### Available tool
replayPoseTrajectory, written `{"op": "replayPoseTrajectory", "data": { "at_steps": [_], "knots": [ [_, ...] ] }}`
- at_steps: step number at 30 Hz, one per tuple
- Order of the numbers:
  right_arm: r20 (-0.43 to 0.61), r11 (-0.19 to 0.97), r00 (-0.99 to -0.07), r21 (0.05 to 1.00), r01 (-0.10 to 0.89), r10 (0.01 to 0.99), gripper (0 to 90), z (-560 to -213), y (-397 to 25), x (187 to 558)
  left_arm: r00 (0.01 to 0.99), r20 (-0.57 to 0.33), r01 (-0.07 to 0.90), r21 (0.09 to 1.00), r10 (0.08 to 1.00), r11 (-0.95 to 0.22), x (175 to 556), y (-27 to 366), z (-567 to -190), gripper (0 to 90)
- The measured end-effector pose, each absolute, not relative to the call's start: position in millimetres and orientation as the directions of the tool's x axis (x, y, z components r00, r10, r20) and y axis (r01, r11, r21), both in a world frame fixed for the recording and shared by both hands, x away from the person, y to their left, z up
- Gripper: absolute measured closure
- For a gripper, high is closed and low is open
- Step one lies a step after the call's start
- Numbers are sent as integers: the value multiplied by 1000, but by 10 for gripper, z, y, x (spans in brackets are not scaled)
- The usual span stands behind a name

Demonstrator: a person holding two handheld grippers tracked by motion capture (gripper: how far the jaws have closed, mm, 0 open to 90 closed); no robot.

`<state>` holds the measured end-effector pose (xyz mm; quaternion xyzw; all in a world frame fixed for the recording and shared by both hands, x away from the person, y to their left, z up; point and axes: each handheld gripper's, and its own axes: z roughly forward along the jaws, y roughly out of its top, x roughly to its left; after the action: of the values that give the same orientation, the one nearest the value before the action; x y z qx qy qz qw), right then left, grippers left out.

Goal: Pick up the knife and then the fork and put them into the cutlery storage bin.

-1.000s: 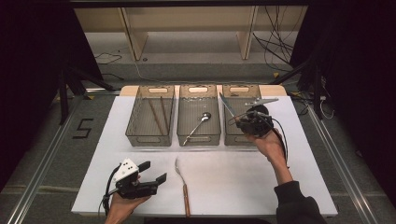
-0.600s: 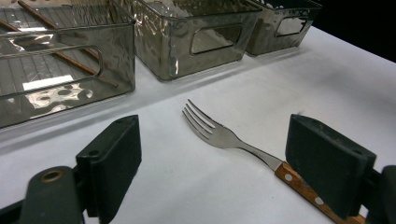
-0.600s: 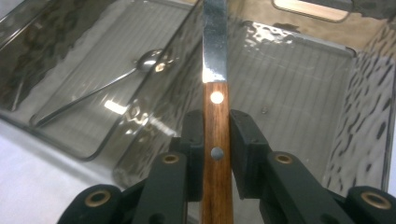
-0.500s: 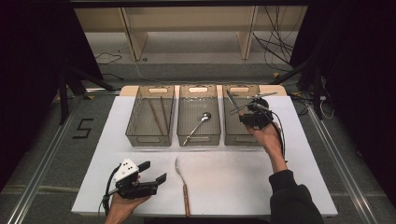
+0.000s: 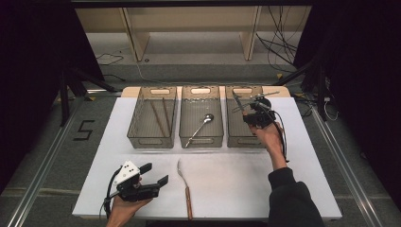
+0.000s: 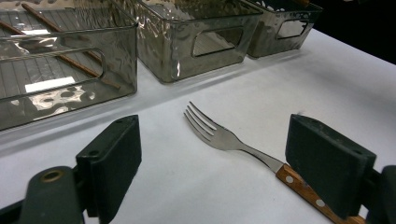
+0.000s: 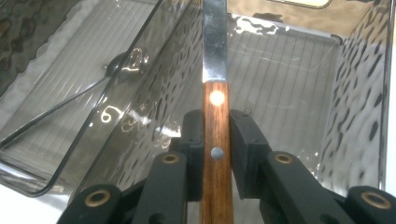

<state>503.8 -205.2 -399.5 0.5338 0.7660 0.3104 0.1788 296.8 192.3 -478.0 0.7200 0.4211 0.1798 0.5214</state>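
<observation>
Right gripper jaws clenched on wooden-handled steel knife above rightmost smoky plastic bin, left gripper jaws released near wooden-handled fork

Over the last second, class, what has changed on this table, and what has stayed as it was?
The right gripper, shut on the knife, has moved away from the person, farther along over the right-hand bin. Nothing was picked up or let go. The left gripper stays open near the fork on the white mat. The spoon and the chopsticks lie in their bins as before.
</observation>
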Motion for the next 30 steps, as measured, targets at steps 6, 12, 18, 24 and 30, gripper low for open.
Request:
{"op": "replayPoseTrajectory", "data": {
  "at_steps": [6,12,18,24,30],
  "knots": [
    [53,237,-357,656,716,932,770,-4034,-2022,5077,579,-181,420,902,795,-100,2971,1929,-4782,181],
    [66,217,-338,648,730,939,762,-4077,-2006,5112,580,-181,419,902,794,-100,2968,1923,-4781,181],
    [122,199,-357,647,736,926,564,-4095,-1996,5116,578,-185,423,901,795,-98,2970,1924,-4783,181],
    [127,218,-396,665,714,909,448,-4041,-1951,5038,575,-182,423,901,798,-100,2971,1928,-4783,180],
    [120,254,-459,697,671,880,369,-3930,-1831,4822,565,-187,422,903,804,-87,2973,1943,-4779,179]
  ]
}}
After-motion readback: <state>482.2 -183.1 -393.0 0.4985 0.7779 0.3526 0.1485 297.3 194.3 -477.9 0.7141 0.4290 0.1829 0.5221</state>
